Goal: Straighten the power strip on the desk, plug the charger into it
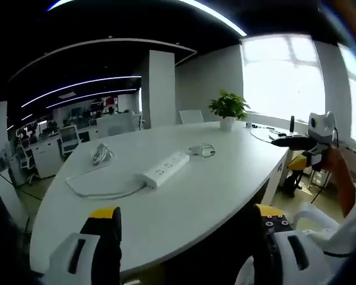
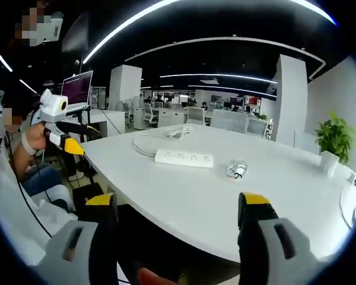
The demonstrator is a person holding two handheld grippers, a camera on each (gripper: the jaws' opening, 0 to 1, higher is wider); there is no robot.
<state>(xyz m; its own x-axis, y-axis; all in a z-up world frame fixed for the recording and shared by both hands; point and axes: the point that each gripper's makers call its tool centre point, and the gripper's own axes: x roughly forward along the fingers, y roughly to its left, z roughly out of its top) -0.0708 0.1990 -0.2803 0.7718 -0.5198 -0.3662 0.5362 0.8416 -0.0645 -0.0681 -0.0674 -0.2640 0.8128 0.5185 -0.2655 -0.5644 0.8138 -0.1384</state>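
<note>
Right now I hold both grippers off the worktop [image 1: 213, 196] edge, each wide open and gripping nothing: left gripper [image 1: 187, 228], right gripper [image 2: 178, 217]. Out on the white top lies the strip [image 2: 184, 158], its cable [image 1: 98, 189] looping away, with the charger [image 2: 237, 170] just beside its other end. Farther back stands a plant [image 1: 228, 108].

Window [image 1: 285, 77] glare, bright ceiling strips [image 2: 213, 76], dark ceiling, fisheye-warped blurry edges.
</note>
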